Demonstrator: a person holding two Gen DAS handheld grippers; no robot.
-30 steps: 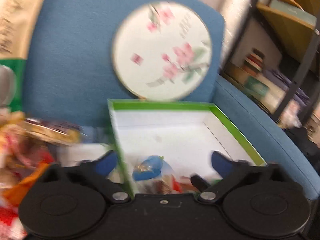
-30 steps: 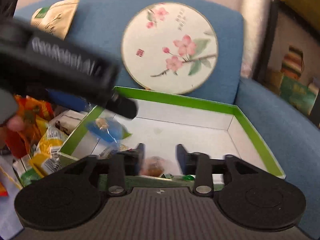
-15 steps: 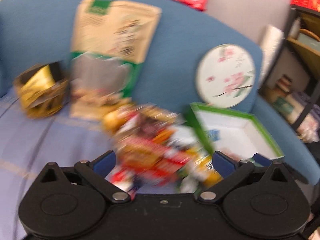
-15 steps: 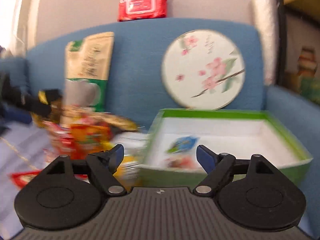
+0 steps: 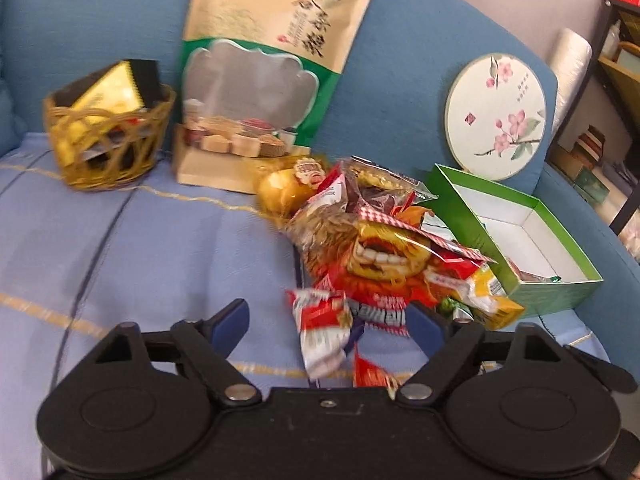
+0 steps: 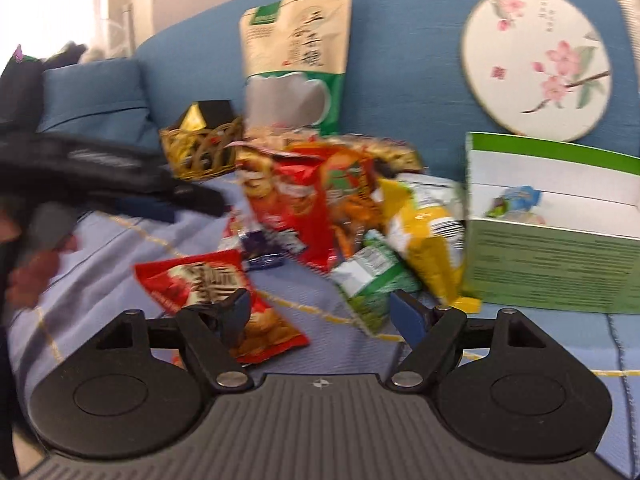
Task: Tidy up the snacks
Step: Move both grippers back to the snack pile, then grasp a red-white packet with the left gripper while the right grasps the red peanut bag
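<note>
Left gripper (image 5: 326, 326): jaws spread wide, nothing held; poised low over the near edge of the snack pile (image 5: 372, 248), with a small red-and-white packet (image 5: 324, 330) lying between its fingers, not gripped.

Right gripper (image 6: 320, 314): jaws likewise wide apart, empty; a red snack packet (image 6: 208, 292) lies beside its left finger and a green packet (image 6: 370, 280) beside its right.

Snack pile: loose packets heaped on the blue sofa seat (image 5: 132, 248), touching the left wall of the green box (image 5: 516, 240).

Green box: open, white inside, mostly bare; a blue-wrapped sweet (image 6: 516, 198) and a few other pieces lie in it.

Also present: wicker basket (image 5: 106, 142) with a yellow and black packet; tall tan-and-green pouch (image 5: 272, 64) leaning on the backrest; round blossom-painted fan (image 5: 496, 116).

Risks, as judged: both grippers aim at one crowded heap, so they may collide, or a closing jaw may pinch two overlapping wrappers. Slick foil may slip out. A nudge to the light box could shift or tip it.
</note>
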